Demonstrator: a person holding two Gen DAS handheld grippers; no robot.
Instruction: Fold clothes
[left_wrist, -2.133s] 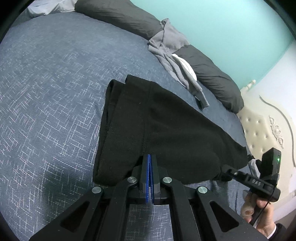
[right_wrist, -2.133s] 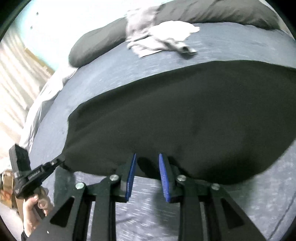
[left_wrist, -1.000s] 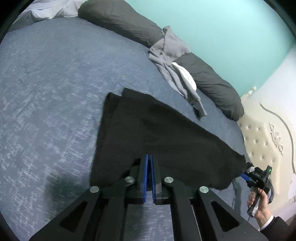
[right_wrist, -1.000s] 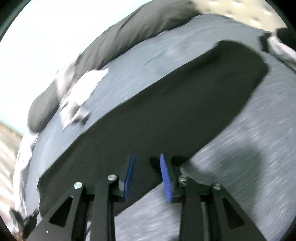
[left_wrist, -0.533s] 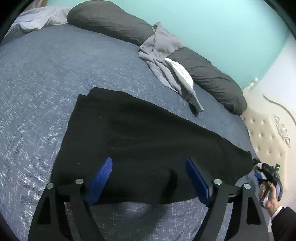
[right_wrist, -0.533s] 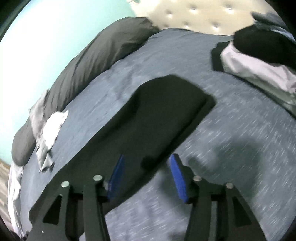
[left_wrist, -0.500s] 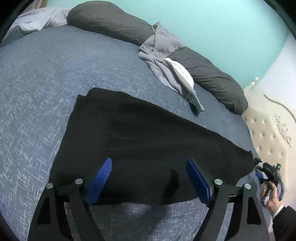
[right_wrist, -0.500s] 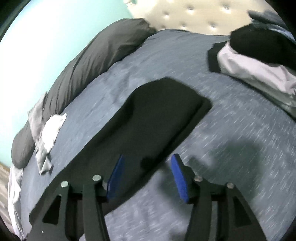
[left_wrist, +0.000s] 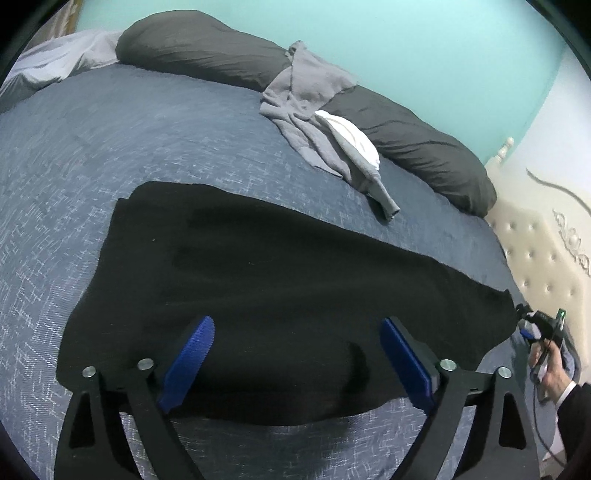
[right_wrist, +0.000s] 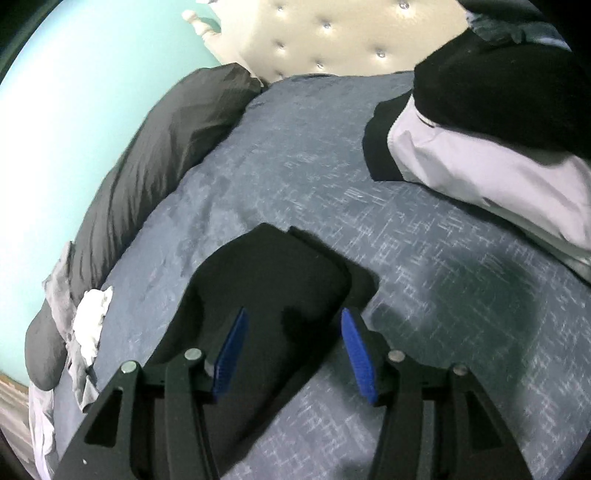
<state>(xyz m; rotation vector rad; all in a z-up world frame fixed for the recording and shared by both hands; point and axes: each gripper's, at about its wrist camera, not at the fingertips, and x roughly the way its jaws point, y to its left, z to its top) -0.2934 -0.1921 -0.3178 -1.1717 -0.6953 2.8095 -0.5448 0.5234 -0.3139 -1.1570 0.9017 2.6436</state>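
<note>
Black garment (left_wrist: 280, 295) spread flat on blue bedspread (left_wrist: 110, 147), released since a second ago. Left gripper (left_wrist: 295, 354) opening wide above its near edge, nothing pinched. Right gripper (right_wrist: 291, 350) parted over its end, gripping nothing.

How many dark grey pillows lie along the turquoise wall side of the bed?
2. One pillow lies at the far left beside pale bedding; the other pillow runs right toward the cream headboard. A grey garment drapes over where they meet, so more could be hidden.
</note>
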